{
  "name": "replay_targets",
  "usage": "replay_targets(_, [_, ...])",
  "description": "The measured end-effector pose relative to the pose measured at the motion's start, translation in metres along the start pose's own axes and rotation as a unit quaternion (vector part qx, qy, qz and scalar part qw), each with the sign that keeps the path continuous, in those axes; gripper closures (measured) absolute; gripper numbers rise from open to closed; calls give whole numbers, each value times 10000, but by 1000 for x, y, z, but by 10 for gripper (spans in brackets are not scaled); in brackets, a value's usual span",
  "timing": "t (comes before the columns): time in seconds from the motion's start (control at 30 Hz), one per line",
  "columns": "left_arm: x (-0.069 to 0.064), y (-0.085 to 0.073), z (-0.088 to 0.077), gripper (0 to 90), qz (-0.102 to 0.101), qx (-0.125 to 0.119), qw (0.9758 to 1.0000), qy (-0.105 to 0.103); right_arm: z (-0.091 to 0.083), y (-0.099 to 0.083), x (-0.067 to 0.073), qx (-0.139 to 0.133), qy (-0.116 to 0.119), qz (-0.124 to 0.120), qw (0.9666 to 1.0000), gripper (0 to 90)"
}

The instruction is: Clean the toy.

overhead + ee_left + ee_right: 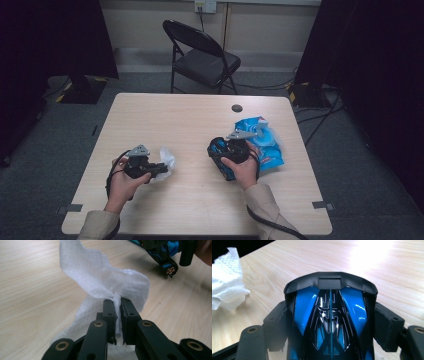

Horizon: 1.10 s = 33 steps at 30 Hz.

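- Two hand-held grippers work over the wooden counter [200,120], and the wet-wipe packet [267,142] serves as the landmark for what follows.
- Left hand-held gripper [117,301]: its jaws are pressed together on a fold of a white wipe [100,277], well to the left of the packet and nearer the person.
- Right hand-held gripper [332,315]: its jaws are spread around a glossy blue-and-black toy car body [329,312], one pad against each flank, just beside the packet on its left.
- Handling, as a judgement: the wipe looks light, limp and soft, so it will drape and bunch; a pinch on a gathered fold, as now, seems the surest hold.
- The toy's shell looks stiff, smooth and probably slippery, so gripping across its flat sides should hold better than on the curved top.
- Looks: the wipe is white with a fine embossed weave, crumpled, one flap rising above the jaws and the rest trailing onto the counter.
- The toy has bright blue panels, a shiny black centre with moulded detail, and a matte black band across its far end.
- The packet is blue and crinkled, lying on the counter's right part.
- A black folding chair [202,55] stands beyond the counter, far behind the packet.
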<state>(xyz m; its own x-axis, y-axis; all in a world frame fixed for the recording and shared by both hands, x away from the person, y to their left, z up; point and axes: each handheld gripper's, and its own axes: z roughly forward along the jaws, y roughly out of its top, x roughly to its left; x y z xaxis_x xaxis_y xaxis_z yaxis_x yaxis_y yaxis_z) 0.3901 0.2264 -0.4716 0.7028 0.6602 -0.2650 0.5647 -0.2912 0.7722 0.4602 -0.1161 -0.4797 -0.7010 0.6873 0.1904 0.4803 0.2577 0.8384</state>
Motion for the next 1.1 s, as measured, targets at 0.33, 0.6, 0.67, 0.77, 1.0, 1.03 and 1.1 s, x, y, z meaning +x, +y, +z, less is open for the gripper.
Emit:
replay_targets(0.33, [3,-2,-2,833,-27,-1,10000,36,19,1,0,361,-164,-92,9992,256])
replay_targets(0.6, [5,-3,-4,833,-30,-40,10000,52,28,-1,1,508,-291,-109,9982,255])
replay_targets(0.67, [5,-3,-4,833,-36,-50,10000,49,29,-1,2,523,-309,-124,9981,254])
replay_targets(0.77, [5,-3,-5,833,-29,-41,10000,43,30,-2,2,535,-316,-145,9980,254])
replay_targets(1.0, [5,-5,-5,830,-43,-11,10000,38,33,-1,3,687,-369,-221,9967,253])
replay_targets(1.03, [5,-5,-6,829,-37,-19,10000,50,33,-1,3,700,-367,-239,9966,252])
replay_targets(1.1, [6,-5,-7,829,-45,-29,10000,50,34,-2,3,714,-370,-241,9965,252])
